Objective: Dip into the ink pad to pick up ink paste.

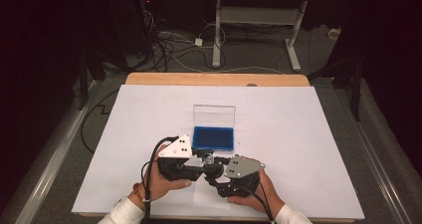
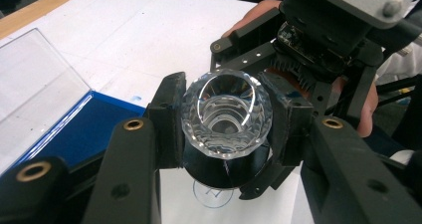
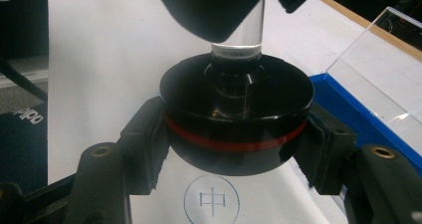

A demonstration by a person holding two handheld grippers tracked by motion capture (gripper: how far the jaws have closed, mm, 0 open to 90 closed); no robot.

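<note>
Both hands sit at the near edge of the white table [image 1: 124, 134], and going from left to right, the left gripper [image 1: 199, 160] comes first: its jaws are clamped on the faceted crystal knob [image 2: 226, 113] at the top of a clear piece, pads pressing it from either side. Just to the right, the right gripper [image 1: 215, 173] meets it nose to nose, its jaws narrowed onto the black round base [image 3: 236, 114] with a red band around it, gripping its rim on 2 sides. A clear glass stem [image 3: 244, 32] runs from the knob down into the middle of that base, so the 2 grippers hold the same assembly, lifted just above a printed circle mark [image 3: 211, 200] on the table sheet. Behind and slightly right of the grippers stands the open blue case [image 1: 213, 138] with its clear lid [image 1: 214, 115] upright; its blue lining holds nothing. My reading is that the piece is already out of the case and gripped at both ends. Either twisting the crystal part free of the base or seating it firmly remains, and I cannot tell which.
</note>
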